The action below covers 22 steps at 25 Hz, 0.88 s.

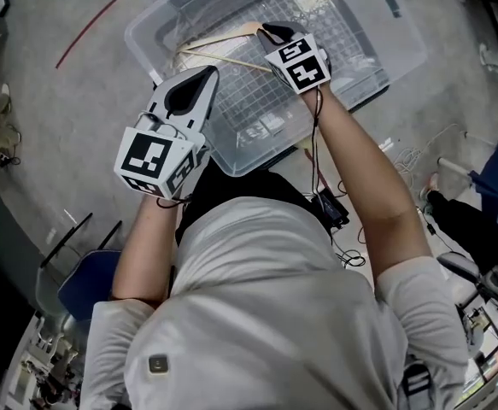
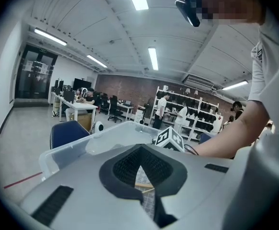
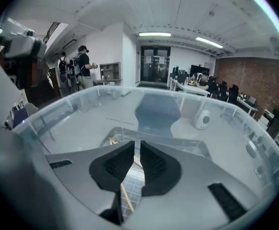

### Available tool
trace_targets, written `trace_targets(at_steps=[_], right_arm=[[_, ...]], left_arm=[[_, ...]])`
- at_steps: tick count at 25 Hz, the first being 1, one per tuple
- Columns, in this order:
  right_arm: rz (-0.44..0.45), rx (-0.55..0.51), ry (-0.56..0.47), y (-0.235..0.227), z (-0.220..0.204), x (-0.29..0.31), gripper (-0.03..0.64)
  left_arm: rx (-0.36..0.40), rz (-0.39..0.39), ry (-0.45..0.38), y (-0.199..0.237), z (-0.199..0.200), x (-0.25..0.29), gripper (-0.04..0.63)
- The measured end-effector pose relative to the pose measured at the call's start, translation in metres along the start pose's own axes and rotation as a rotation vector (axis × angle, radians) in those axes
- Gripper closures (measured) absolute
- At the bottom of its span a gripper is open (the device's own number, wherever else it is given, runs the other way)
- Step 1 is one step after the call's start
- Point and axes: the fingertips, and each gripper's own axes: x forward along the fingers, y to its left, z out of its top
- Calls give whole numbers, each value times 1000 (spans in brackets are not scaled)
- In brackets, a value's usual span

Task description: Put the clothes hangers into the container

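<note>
A clear plastic container (image 1: 146,26) stands on the floor in front of me. Wooden clothes hangers (image 1: 223,48) lie inside it on a white wire grid. My left gripper (image 1: 204,75) hovers over the container's near left rim, shut and empty; in the left gripper view its tips (image 2: 140,148) meet, with a hanger (image 2: 144,186) showing below them. My right gripper (image 1: 271,31) hangs above the container's middle, over the hangers. Its jaws (image 3: 137,145) stand a narrow slit apart with nothing between them; a hanger (image 3: 126,198) lies far below in the container (image 3: 82,99).
A red line (image 1: 86,32) runs across the grey floor at the far left. A blue chair (image 1: 86,284) stands at my near left. Loose cables (image 1: 411,156) lie on the floor to the right. People, desks and shelves fill the room's far side.
</note>
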Motion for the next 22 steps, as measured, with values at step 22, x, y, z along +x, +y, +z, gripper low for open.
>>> trace_targets(at_steps=[22], right_arm=[[-24,-61,-339,84,36,-240,597]], left_arm=[[72,73,-84,-72,15,-83,578]])
